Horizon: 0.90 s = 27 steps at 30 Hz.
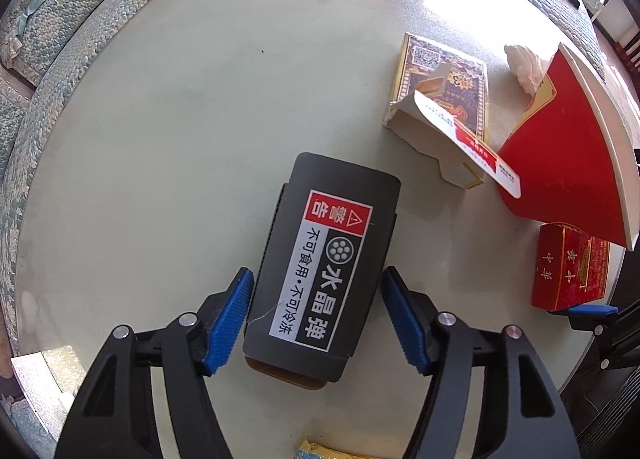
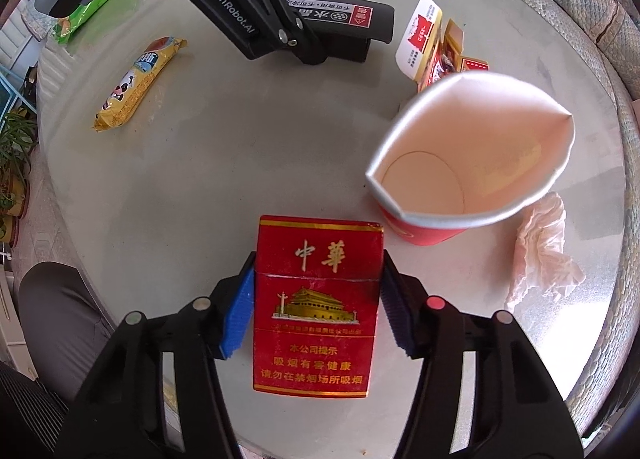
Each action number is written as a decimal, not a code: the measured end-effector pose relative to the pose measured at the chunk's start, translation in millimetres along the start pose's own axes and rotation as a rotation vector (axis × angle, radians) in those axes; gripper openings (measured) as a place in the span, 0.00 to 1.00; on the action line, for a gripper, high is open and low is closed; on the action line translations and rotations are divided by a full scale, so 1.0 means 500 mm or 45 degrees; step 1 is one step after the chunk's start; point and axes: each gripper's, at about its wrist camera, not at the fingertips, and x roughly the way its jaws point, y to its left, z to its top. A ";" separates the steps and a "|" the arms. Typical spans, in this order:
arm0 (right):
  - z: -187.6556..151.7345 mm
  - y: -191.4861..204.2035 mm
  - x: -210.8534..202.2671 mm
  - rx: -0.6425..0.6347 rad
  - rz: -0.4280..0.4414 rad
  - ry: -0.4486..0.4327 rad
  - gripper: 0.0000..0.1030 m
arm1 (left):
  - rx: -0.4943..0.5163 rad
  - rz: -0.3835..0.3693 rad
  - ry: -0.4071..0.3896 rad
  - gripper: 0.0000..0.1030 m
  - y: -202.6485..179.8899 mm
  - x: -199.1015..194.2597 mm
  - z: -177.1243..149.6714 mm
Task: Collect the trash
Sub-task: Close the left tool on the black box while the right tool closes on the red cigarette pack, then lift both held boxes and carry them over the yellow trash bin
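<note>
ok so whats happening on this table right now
A person is clearing trash off a round table with two handheld grippers. The left gripper straddles a black box, its jaws open, one pad near the box's side. The right gripper is clamped on a red cigarette pack. Still lying about: a squashed red paper cup, a crumpled tissue, a torn carton and a yellow snack wrapper.

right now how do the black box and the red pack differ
The black box carries a white and red warning label; the red pack has gold print. The left hand-held gripper straddles the black box with a gap on one side, while the right hand-held gripper has both pads against the red pack. Both are flat cartons on the table.
</note>
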 end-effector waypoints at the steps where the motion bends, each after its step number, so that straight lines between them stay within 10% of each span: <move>1: 0.000 0.000 -0.001 0.002 0.001 0.000 0.55 | -0.001 0.003 -0.002 0.58 -0.003 -0.003 -0.001; 27: -0.038 0.006 -0.010 0.014 0.000 -0.024 0.54 | -0.056 0.039 -0.057 0.52 -0.004 -0.053 -0.011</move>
